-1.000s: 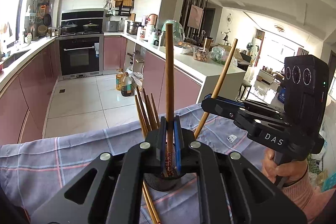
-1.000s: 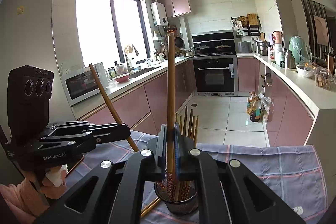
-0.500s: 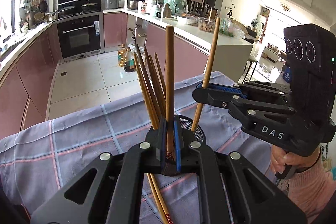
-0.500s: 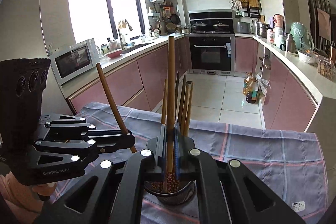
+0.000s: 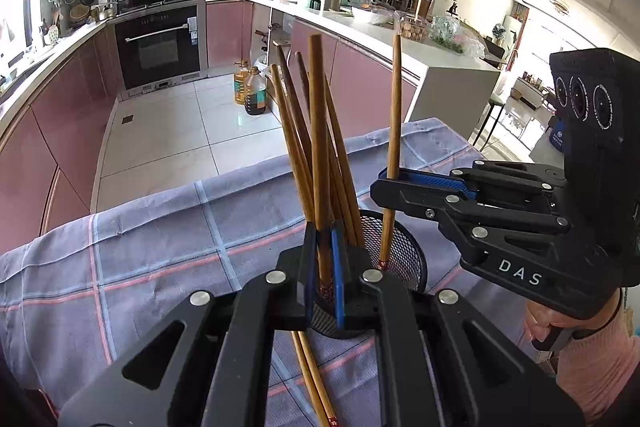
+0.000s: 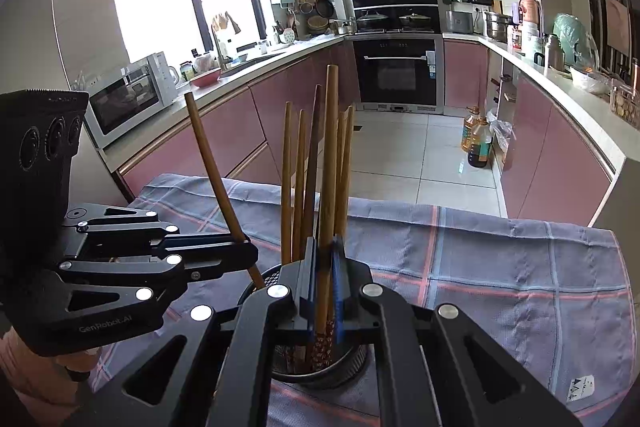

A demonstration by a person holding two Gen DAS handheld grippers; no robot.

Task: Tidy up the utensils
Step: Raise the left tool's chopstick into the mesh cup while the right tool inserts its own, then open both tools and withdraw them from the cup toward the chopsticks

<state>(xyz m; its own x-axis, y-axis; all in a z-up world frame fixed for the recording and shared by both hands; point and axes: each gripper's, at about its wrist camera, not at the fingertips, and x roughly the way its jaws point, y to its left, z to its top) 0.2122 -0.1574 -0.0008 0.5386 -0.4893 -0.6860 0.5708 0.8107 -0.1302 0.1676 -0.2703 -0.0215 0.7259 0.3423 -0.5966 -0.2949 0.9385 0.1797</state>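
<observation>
Two hand-held grippers are meeting over a black mesh utensil holder (image 5: 404, 251) that is standing on a table covered with a blue-grey checked cloth (image 5: 140, 247).

The left hand-held gripper (image 5: 324, 267) is pinching one brown wooden chopstick (image 5: 318, 147) between its narrowly closed blue pads, keeping it upright with its patterned lower end at the holder's rim.

The right hand-held gripper (image 6: 326, 291) is likewise clamping a single chopstick (image 6: 330, 155), upright, its decorated tip reaching down into the holder (image 6: 356, 359).

Several more chopsticks (image 6: 296, 183) are already standing in the holder, fanning out slightly.

A loose pair of chopsticks (image 5: 316, 387) is lying flat on the cloth just beside the holder, under the left gripper.

Behind the table, a kitchen with pink cabinets and a built-in oven (image 6: 396, 75) is showing.
</observation>
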